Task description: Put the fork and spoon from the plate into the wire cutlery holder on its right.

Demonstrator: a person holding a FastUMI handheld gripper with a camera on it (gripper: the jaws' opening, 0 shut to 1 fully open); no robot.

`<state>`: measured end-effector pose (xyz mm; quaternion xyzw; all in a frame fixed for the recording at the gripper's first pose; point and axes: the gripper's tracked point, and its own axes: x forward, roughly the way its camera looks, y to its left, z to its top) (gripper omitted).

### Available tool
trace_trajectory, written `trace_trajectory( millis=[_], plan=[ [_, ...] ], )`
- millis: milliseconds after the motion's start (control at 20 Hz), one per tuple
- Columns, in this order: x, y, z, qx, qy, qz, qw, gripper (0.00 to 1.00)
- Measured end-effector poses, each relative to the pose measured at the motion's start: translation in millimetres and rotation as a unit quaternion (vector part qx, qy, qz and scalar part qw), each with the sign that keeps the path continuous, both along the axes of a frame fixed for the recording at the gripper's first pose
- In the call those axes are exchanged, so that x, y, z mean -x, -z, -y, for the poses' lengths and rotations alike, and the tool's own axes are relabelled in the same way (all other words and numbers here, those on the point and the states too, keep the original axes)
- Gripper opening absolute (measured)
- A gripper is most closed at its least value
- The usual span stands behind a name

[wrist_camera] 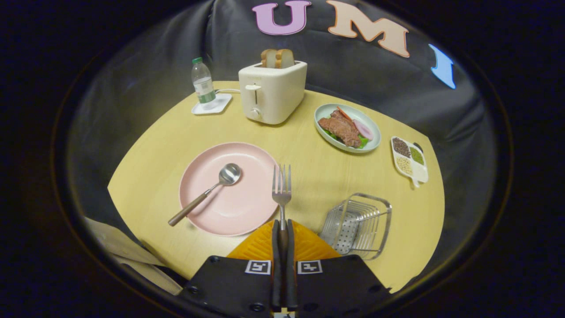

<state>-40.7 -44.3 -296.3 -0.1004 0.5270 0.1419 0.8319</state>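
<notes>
Bare table (309,176) betw. plate (207,207) & wire holder (359,225) (toaster (271,90) well beyond).

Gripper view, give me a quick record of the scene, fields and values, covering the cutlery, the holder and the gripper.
gripper: gripper shut on the fork's handle
fork: fork held between the fingers, tines pointing ahead, at the plate's right edge
spoon: spoon lying on the pink plate, handle past the rim
holder: wire cutlery holder right of the plate, nothing in it
table: wooden table
task state: neither piece in the holder yet

Fingers (277,229) together around fork (281,185)
</notes>
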Motion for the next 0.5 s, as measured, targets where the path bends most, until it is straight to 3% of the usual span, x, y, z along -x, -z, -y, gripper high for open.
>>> trace_trajectory(
  millis=[500],
  plan=[
    [-3,-39,78,0.029,-0.033,-0.001,0.999,0.08]
  ],
)
